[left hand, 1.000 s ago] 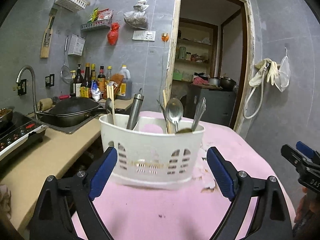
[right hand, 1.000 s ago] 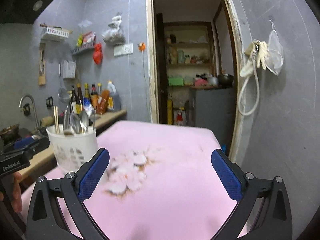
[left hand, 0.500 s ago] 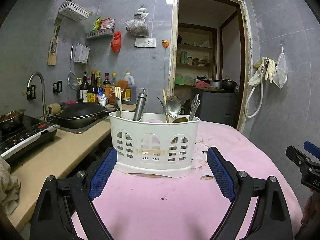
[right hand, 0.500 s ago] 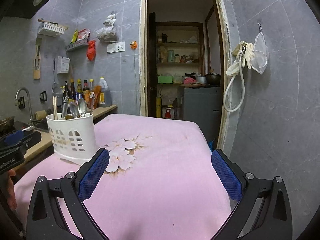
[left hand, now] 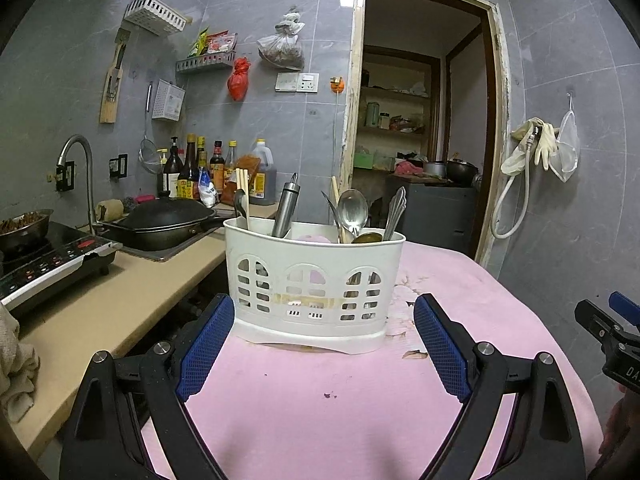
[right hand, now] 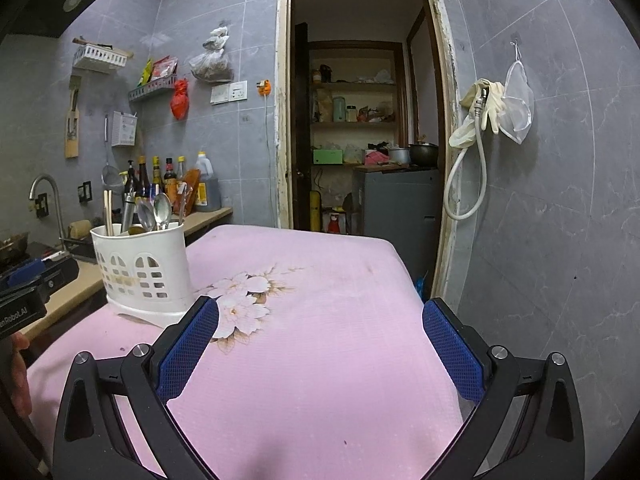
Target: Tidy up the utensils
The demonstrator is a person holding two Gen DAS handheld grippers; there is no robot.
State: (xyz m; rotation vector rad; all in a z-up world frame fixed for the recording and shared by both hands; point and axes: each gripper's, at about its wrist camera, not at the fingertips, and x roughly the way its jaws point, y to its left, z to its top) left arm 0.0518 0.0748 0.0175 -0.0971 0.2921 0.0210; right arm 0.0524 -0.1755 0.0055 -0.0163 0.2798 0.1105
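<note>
A white plastic utensil caddy (left hand: 312,280) stands upright on the pink tablecloth (left hand: 320,400). It holds chopsticks (left hand: 243,196), a steel cylinder tool (left hand: 286,206), spoons (left hand: 353,210) and a fork handle (left hand: 395,210). My left gripper (left hand: 320,344) is open and empty, just in front of the caddy, not touching it. In the right wrist view the caddy (right hand: 140,268) stands at the table's left. My right gripper (right hand: 320,352) is open and empty over the bare cloth (right hand: 320,340), to the caddy's right. Its tip shows at the left view's right edge (left hand: 604,328).
A beige counter (left hand: 100,304) runs along the left with an induction cooker (left hand: 48,268), a black wok (left hand: 164,224), a tap (left hand: 76,168) and sauce bottles (left hand: 208,172). An open doorway (right hand: 360,140) lies behind the table. A grey wall (right hand: 560,200) stands on the right.
The caddy has gone from tilted to standing flat on the cloth. Both grippers have drawn back and levelled; the caddy now sits farther from the left gripper.
</note>
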